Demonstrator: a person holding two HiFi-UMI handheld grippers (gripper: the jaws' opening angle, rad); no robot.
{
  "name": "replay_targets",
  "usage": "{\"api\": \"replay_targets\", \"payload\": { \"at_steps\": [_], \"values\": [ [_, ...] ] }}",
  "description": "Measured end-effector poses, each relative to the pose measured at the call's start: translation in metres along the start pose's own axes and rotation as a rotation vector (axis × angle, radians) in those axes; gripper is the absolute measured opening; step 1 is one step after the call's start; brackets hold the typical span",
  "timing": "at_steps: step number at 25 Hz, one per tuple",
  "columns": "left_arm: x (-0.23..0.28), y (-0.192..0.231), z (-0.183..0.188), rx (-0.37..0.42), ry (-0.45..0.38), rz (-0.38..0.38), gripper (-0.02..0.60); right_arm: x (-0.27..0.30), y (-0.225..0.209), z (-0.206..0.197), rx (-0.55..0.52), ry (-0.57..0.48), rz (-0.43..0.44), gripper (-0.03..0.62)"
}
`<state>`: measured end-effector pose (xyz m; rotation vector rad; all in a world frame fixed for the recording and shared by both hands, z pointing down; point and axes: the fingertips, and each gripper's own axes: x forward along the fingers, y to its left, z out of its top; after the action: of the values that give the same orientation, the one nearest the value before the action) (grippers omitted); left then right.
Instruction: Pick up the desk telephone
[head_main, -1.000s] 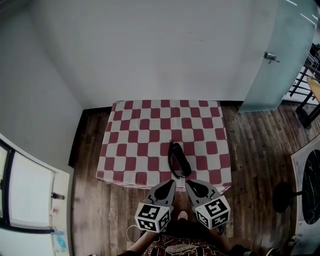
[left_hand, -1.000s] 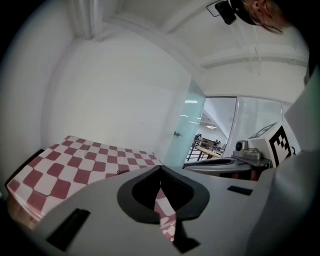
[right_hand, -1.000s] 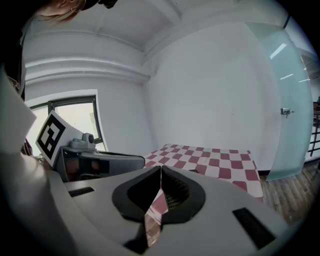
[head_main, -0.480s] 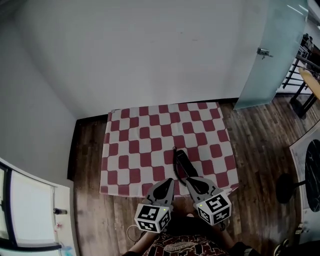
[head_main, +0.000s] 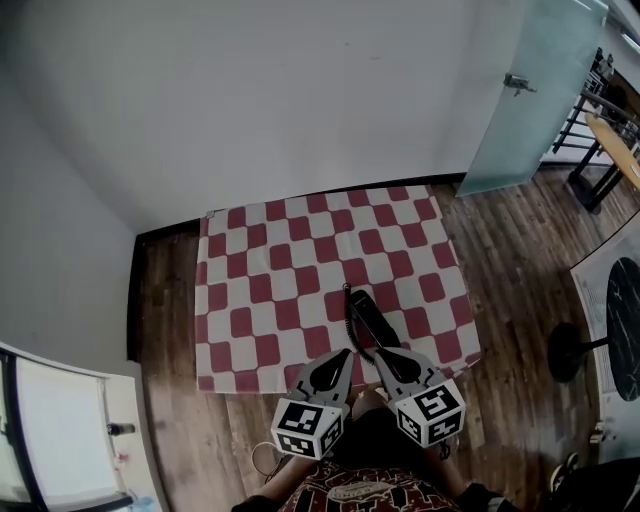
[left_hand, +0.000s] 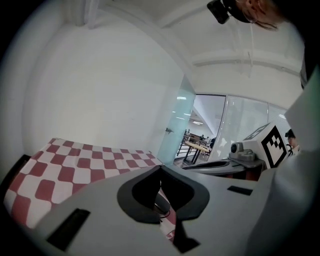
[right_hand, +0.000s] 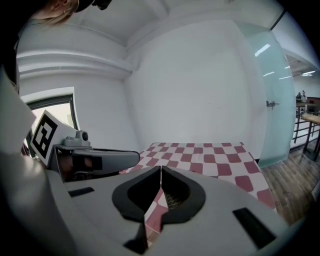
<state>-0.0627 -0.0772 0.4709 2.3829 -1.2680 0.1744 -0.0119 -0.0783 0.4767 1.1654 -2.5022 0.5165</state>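
Black phone (head_main: 365, 318) near table (head_main: 250, 280) edge; left gripper (head_main: 344, 354), right gripper (head_main: 379, 353) both closed, empty: we open before straddling it.

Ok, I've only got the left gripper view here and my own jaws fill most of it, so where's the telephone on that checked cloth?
Observer: The head view shows the telephone lying near the front edge of the checked cloth, a little right of its middle.
Operator: Which gripper is nearer to it?
Observer: The right gripper. Its tip is at the telephone's near end, while the left gripper points just to the left of it.
Operator: Is the right one open for it?
Observer: No, the right gripper view shows its jaws together with nothing between them.
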Motion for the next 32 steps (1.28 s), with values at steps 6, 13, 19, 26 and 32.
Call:
{"api": "replay_targets", "payload": {
  "at_steps": [6, 13, 19, 26, 32],
  "values": [
    [0.015, 0.005, -0.005, -0.034, 0.028, -0.022, 0.008, 0.014, -0.016, -0.003, -0.001, 0.038, 0.013, 0.02],
    [0.039, 0.027, -0.002, -0.072, 0.068, 0.043, 0.008, 0.042, -0.039, 0.011, -0.019, 0.077, 0.082, 0.02],
    [0.062, 0.033, 0.0, -0.106, 0.103, 0.082, 0.008, 0.057, -0.05, 0.011, -0.021, 0.13, 0.134, 0.02],
    [0.079, 0.042, 0.0, -0.099, 0.127, 0.169, 0.008, 0.064, -0.065, 0.005, -0.033, 0.183, 0.206, 0.02],
    [0.088, 0.041, -0.003, -0.106, 0.114, 0.203, 0.008, 0.068, -0.083, -0.002, -0.087, 0.199, 0.208, 0.02]
  ]
}}
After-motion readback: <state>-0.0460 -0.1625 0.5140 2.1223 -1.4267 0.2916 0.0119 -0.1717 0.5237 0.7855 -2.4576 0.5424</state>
